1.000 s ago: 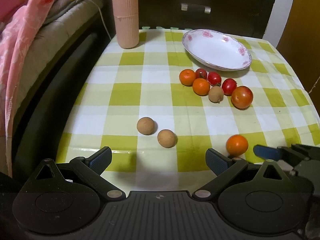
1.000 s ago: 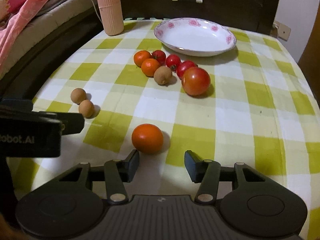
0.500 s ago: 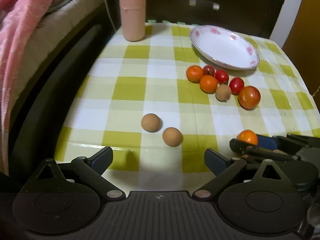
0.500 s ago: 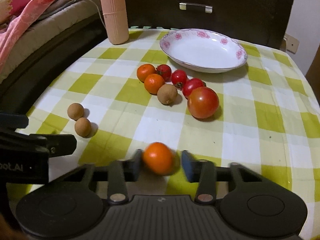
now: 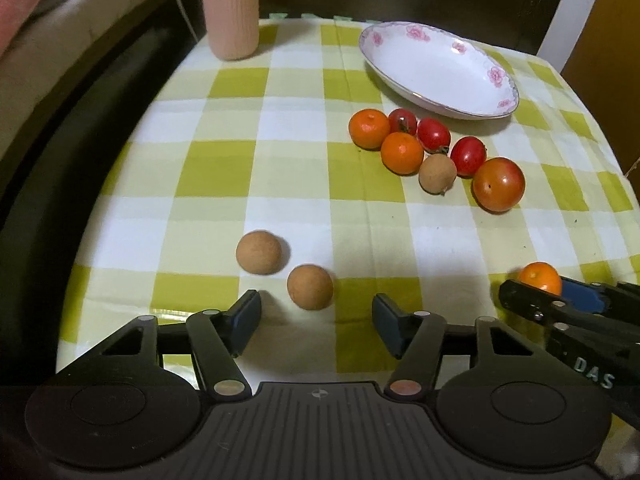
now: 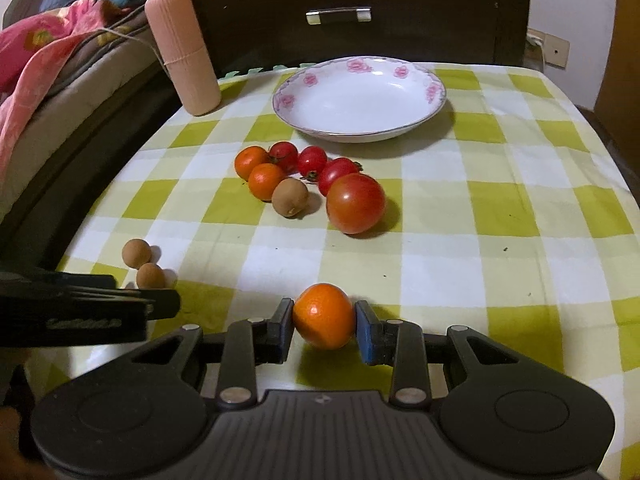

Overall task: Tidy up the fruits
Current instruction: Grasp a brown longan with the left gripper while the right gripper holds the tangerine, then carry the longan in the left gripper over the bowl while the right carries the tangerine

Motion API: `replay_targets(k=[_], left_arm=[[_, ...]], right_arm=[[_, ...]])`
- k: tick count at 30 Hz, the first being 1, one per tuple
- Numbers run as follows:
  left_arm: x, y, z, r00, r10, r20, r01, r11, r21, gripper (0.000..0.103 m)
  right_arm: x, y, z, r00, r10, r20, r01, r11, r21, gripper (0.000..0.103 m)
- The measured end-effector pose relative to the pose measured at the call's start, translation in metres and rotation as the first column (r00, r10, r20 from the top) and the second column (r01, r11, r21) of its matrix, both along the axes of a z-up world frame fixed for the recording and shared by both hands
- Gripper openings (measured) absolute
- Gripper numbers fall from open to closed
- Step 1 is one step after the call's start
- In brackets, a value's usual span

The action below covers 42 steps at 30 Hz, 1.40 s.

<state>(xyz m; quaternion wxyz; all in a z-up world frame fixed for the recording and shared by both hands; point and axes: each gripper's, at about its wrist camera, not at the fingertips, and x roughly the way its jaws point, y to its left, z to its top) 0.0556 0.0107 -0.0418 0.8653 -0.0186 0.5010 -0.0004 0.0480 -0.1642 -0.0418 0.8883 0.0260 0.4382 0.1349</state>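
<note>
Right gripper (image 6: 324, 326) clamped on a small round orange citrus fruit (image 6: 323, 316), both blue pads pressed against its sides, low over the green-and-white checked tablecloth (image 6: 500, 240). Left gripper (image 5: 316, 316) spread wide, nothing between its fingers, just behind a brown round longan (image 5: 310, 287); a second brown longan (image 5: 259, 252) just beside that one. Farther back, a touching cluster: two small oranges (image 6: 264, 181), three red cherry tomatoes (image 6: 312, 160), a brown kiwi-like fruit (image 6: 290, 197), a large red tomato (image 6: 355, 203). Beyond the cluster, a white floral-rimmed dish (image 6: 434, 92), with a pink ribbed cylinder (image 6: 182, 50) standing at the far left.
</note>
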Motion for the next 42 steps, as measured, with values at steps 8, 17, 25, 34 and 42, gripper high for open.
replay_targets(k=[8, 17, 25, 34, 42], left_arm=[[0.002, -0.008, 0.000, 0.999, -0.041, 0.026, 0.040, 0.998, 0.047, 0.040], [-0.001, -0.014, 0.001, 0.996, -0.082, 0.030, 0.080, 0.996, 0.042, 0.032], [-0.001, -0.019, 0.013, 0.992, -0.109, 0.058, 0.109, 0.994, 0.002, 0.032], [0.016, -0.025, 0.020, 0.987, -0.131, 0.089, 0.136, 0.989, -0.050, 0.032], [0.033, -0.032, 0.028, 0.981, -0.148, 0.124, 0.160, 0.983, -0.089, 0.032]], right_arm=[[-0.002, -0.004, 0.001, 1.000, -0.005, -0.007, 0.005, 1.000, 0.008, 0.031], [-0.004, -0.004, 0.005, 1.000, 0.002, 0.002, -0.002, 1.000, 0.004, 0.031], [-0.003, -0.004, 0.007, 1.000, -0.002, 0.008, 0.002, 1.000, 0.003, 0.031], [0.004, -0.003, 0.009, 1.000, -0.014, 0.014, 0.015, 1.000, -0.004, 0.031], [0.019, -0.004, 0.016, 0.999, -0.036, 0.026, 0.036, 0.999, 0.007, 0.031]])
